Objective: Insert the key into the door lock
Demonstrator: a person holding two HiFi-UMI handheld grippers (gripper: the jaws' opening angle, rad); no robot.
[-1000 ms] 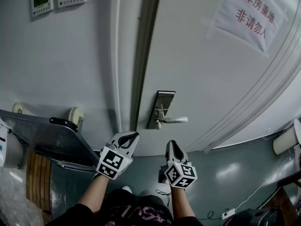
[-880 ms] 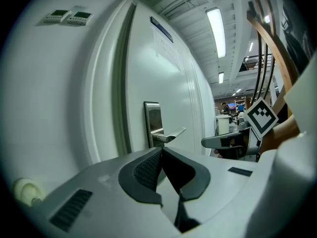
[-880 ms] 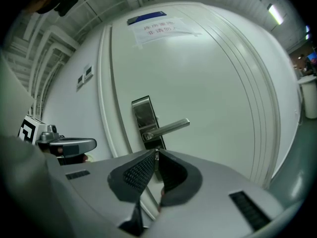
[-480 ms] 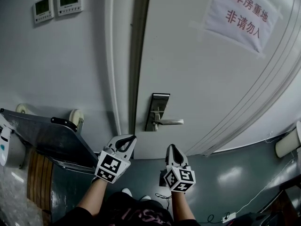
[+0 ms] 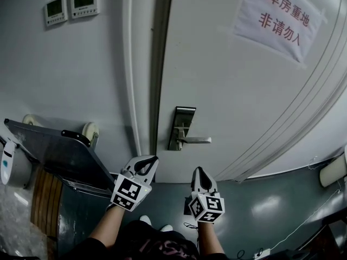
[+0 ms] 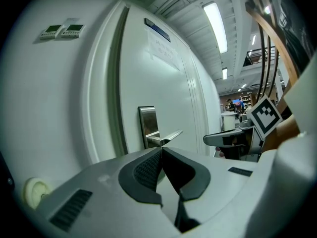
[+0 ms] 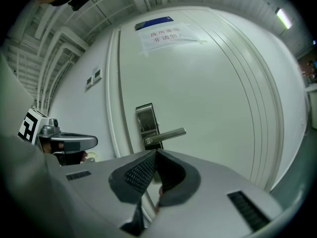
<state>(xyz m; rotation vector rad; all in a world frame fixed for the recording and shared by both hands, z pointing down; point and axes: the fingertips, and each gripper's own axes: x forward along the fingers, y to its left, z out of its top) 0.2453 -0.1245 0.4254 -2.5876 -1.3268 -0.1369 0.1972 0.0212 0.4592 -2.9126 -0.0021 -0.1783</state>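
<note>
The white door (image 5: 233, 91) fills most of the head view and stands shut in its frame. On it the lock plate (image 5: 181, 124) stands upright, its long axis running up and down, and everything else is placed from it. The lever handle (image 5: 199, 140) runs level from the plate's lower part out to the right.

The 2 grippers sit below the plate and well apart from it, both aimed roughly level at the door. The left gripper (image 5: 153, 160) is below and a little left of the plate. The right gripper (image 5: 198, 170) is below and a little right of it, under the lever's free end.

The left gripper's jaws are pressed together at the tips, with nothing between them. The right gripper's jaws have just been closing and now meet at the tips.

No key shows in any view. A thin one may sit deep between the right pads, but it is too dark there to say. I judge the coming move turns on raising the right tips up and forward to the plate.
</note>
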